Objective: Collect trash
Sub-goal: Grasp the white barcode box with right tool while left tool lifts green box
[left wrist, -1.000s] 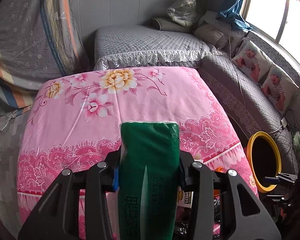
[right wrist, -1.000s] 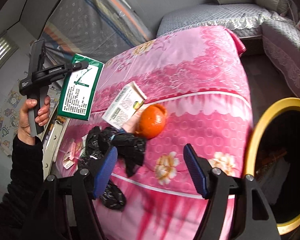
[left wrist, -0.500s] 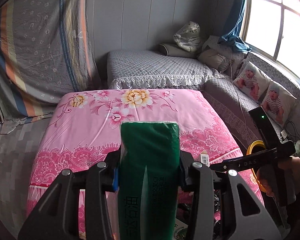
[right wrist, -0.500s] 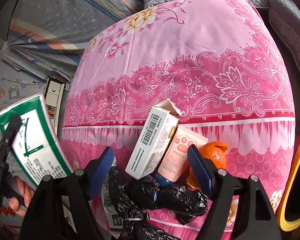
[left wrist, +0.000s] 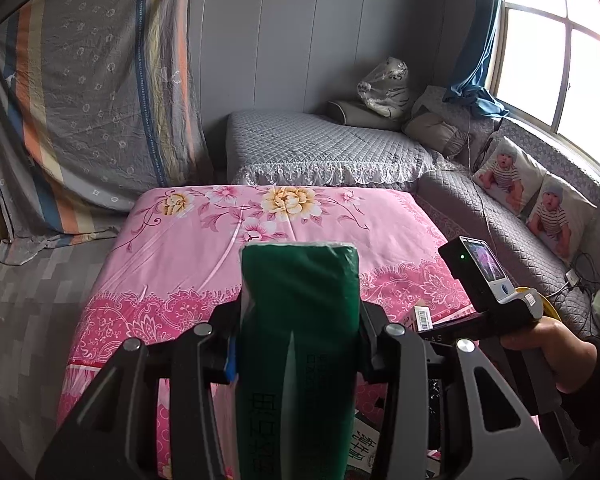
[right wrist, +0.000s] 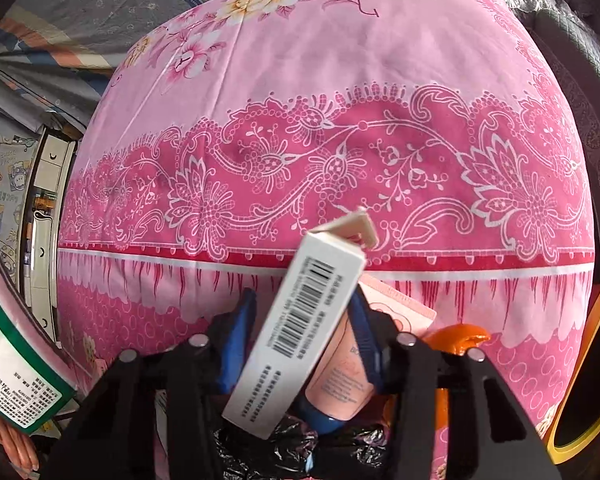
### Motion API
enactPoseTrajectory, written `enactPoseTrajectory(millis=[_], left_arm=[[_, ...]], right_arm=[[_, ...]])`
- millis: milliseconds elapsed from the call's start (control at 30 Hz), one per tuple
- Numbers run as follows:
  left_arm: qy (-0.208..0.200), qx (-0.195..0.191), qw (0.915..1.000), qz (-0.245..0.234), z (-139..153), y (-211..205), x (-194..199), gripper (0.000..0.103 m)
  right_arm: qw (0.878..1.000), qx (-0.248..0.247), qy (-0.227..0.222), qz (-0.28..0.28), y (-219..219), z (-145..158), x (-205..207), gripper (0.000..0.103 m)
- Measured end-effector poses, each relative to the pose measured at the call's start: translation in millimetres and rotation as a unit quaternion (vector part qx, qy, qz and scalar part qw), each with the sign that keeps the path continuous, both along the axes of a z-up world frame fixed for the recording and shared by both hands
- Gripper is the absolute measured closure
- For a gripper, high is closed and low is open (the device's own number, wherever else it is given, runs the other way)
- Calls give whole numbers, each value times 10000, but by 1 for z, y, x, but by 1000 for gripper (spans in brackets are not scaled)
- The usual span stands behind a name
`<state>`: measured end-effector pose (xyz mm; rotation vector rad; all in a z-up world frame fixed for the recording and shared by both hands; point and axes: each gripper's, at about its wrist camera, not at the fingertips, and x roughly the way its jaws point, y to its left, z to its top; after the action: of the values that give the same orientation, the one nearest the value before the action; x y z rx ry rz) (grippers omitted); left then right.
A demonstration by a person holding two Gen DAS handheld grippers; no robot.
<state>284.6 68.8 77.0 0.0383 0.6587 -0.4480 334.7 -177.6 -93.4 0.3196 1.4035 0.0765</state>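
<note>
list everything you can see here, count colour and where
green pack: 1, green with white back, clamped in the left jaws
white box: 1, white with barcode, between the right jaws with the tube
pink tube: 1, pink with blue cap, beside the box
orange: 1, orange, right of the tube
black bag: 1, black, crumpled under the box
pink cloth: 1, pink floral, covering the table
yellow-rimmed bin: 1, right of the table
sofa: grey, behind the table
baby cushions: 2, under the window
left gripper: black, holding the pack
right gripper: black, blue pads, jaws just closed on box and tube
</note>
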Motion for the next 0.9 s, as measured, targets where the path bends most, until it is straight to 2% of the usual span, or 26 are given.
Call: enactPoseTrajectory(millis=[33, 200, 467, 633, 900], left_arm=[[-10, -9, 10000, 10, 1, 1, -1, 63], [-118, 37, 9996, 270, 2, -2, -9, 63], [-509, -43, 9965, 667, 11, -18, -39, 62], [-635, -168, 9962, 571, 16, -41, -63, 63], [-676, -277, 9973, 39, 19, -103, -96, 63]], right_arm=[[10000, 37, -25, 55, 0, 0, 0, 78], [9982, 267, -431, 332, 0, 16, -8, 79], [9854, 709, -1477, 469, -24, 79, -51, 79], [9777, 931, -1809, 524, -47, 99, -91, 79], [9720, 1185, -2022, 172, -103, 95, -150, 79]])
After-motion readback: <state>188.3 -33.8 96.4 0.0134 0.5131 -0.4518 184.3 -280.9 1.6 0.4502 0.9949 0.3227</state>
